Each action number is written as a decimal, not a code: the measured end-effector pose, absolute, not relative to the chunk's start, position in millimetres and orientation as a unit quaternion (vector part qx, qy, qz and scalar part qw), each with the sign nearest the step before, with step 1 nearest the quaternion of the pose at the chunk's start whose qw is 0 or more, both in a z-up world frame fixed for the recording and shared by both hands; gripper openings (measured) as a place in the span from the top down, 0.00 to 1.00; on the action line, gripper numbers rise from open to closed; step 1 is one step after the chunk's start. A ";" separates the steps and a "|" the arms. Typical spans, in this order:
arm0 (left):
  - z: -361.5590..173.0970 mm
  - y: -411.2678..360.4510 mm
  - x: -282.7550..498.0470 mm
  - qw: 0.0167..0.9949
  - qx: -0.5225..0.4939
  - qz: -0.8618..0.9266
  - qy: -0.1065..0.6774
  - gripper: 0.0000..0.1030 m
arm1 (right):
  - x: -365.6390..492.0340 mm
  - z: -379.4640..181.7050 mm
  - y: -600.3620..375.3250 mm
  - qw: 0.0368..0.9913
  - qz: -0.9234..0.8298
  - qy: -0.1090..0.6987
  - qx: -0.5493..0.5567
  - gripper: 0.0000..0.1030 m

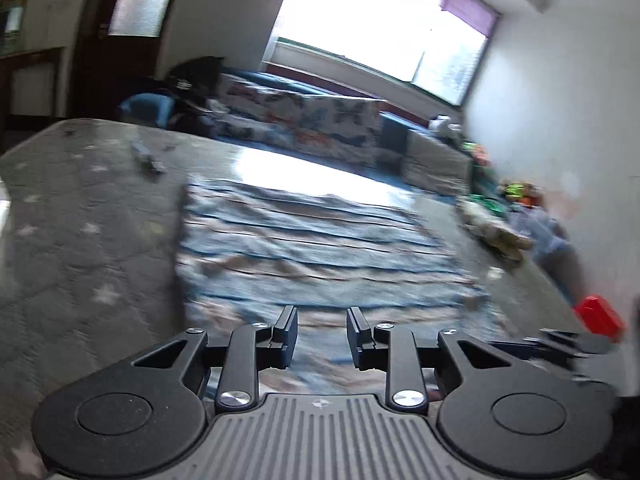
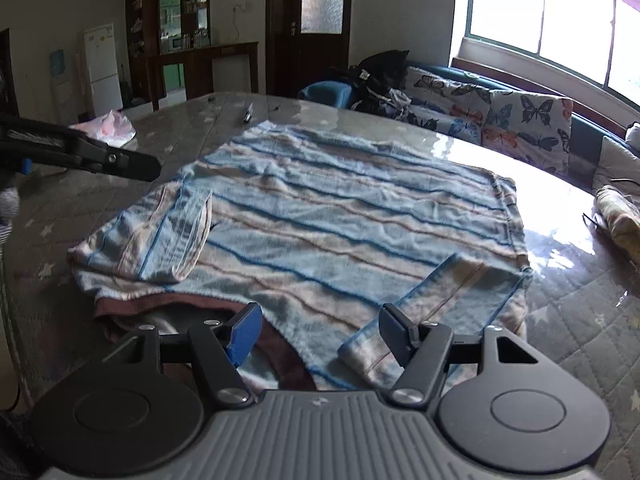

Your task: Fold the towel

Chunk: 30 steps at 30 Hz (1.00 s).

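The blue-and-beige striped terry towel (image 2: 320, 216) lies mid-frame on the grey quilted surface (image 2: 580, 320), corners flipped inward (folding barely begun). Left gripper (image 1: 322, 330) and right gripper (image 2: 320, 328): jaws open, empty.

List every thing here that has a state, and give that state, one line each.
Striped towel: lying spread on the table, two near corners flipped over onto it, not neatly folded.
Left gripper: open, empty, above the towel's near edge.
Right gripper: open, empty, at the towel's near edge.
Door with frosted pane: shut, as far as it shows.
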<state>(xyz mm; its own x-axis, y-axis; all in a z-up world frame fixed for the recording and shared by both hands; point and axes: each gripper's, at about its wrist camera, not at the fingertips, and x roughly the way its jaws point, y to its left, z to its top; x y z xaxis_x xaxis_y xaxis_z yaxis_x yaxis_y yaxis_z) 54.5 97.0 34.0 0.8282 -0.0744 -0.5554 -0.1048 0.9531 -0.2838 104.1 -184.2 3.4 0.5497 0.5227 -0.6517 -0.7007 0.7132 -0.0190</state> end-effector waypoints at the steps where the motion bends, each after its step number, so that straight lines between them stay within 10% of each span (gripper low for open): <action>1: 30.1 103.5 59.9 0.943 -0.145 0.025 0.298 0.74 | 107.2 4.3 -184.9 0.871 0.349 0.318 -0.136 0.39; 30: -10.0 118.3 85.0 0.937 -0.008 0.027 0.348 0.70 | 128.4 -15.9 -232.8 0.890 0.260 0.355 -0.117 0.43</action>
<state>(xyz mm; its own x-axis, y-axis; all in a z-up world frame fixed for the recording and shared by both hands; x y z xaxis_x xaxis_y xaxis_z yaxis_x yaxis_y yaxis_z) 85.0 118.3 -10.0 0.7561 0.0456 -0.6529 -0.0572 0.9984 0.0034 128.4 -232.8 -15.9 0.6130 0.3801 -0.6927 -0.5460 0.8375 -0.0237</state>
